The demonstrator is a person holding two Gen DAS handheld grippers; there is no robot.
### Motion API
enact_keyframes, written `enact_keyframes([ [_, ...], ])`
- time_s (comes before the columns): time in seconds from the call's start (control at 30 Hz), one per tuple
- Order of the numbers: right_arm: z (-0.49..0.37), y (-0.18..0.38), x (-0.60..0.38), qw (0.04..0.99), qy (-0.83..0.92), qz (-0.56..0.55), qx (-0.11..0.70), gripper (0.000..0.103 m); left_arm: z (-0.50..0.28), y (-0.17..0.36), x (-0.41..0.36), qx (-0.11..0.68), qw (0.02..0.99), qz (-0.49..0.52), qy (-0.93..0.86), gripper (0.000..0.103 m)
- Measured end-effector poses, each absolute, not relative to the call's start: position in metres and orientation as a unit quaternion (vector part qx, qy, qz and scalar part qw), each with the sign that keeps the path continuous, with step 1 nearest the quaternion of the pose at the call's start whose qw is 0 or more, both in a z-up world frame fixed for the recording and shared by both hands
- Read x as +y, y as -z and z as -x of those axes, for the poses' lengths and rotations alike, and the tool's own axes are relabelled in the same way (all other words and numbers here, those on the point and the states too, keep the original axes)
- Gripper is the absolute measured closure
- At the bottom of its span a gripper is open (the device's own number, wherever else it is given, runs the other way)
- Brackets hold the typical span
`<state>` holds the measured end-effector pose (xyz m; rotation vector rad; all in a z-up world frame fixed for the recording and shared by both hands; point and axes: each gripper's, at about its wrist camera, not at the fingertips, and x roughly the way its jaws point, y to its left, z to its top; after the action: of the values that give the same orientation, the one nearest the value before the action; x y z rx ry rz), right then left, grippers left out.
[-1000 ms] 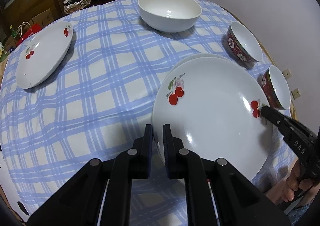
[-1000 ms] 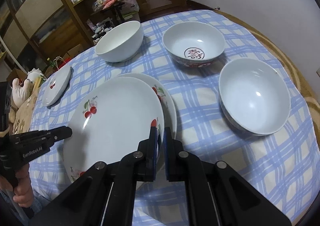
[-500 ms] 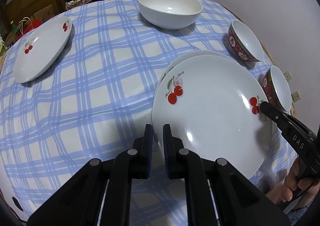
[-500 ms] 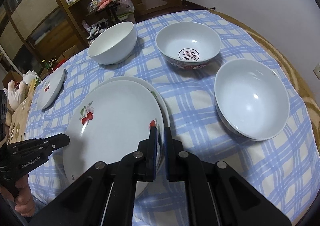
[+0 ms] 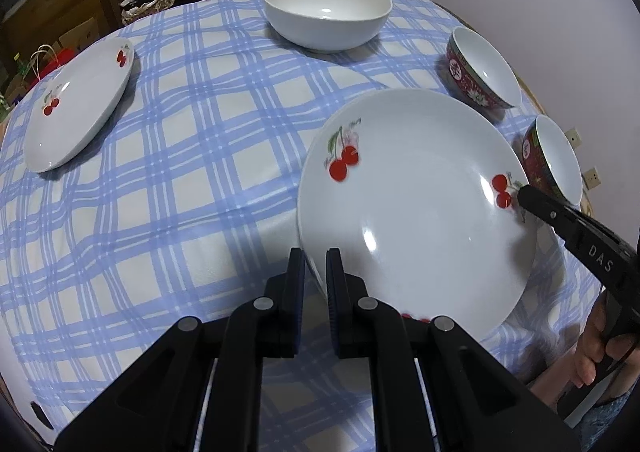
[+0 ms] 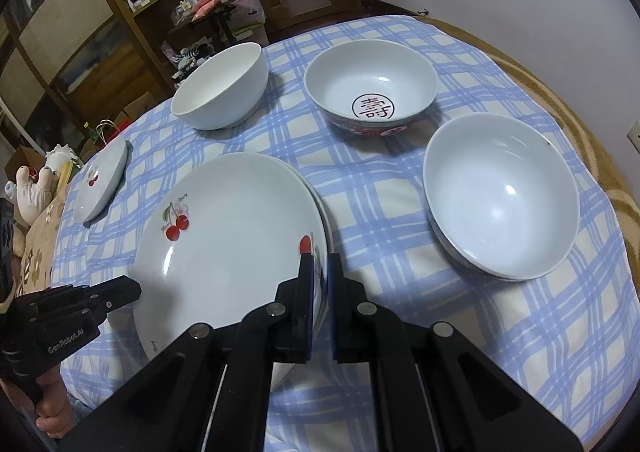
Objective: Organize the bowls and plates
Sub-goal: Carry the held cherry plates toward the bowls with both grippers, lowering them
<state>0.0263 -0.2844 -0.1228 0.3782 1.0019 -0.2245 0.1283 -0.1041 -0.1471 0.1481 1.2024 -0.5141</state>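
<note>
A large white cherry plate (image 5: pixel 416 204) (image 6: pixel 232 236) is held from both sides. My left gripper (image 5: pixel 314 256) is shut on its near-left rim. My right gripper (image 6: pixel 320 260) is shut on the opposite rim, next to a cherry print, and its tip also shows in the left wrist view (image 5: pixel 524 194). Directly under the held plate lies a second plate (image 6: pixel 327 224); only a thin sliver of its rim shows, in the right wrist view. I cannot tell whether the two touch. The left gripper (image 6: pixel 132 286) shows at the left of the right wrist view.
On the blue checked tablecloth (image 5: pixel 192 156) a third cherry plate (image 5: pixel 76 108) (image 6: pixel 102 184) lies far left. A plain white bowl (image 5: pixel 326 8) (image 6: pixel 220 90) stands at the back. Two red-sided bowls (image 6: pixel 372 88) (image 6: pixel 500 196) stand to the right. Shelves and clutter lie beyond the table.
Both grippers carried the held plate a little further over the lower plate. That plate's far rim, visible earlier in the left wrist view, is now covered.
</note>
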Motion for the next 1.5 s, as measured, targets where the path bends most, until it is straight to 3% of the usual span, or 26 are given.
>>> enact_keyframes([
  [0.57,-0.023,0.124,-0.287,0.854,0.113,-0.191,0.471,0.095,-0.132,0.146,-0.101,0.563,0.792,-0.058,0.229,0.088],
  [1.5,-0.024,0.128,-0.28,0.854,0.124,-0.166,0.477,0.095,-0.133,0.135,-0.093,0.556,0.798,-0.063,0.224,0.088],
])
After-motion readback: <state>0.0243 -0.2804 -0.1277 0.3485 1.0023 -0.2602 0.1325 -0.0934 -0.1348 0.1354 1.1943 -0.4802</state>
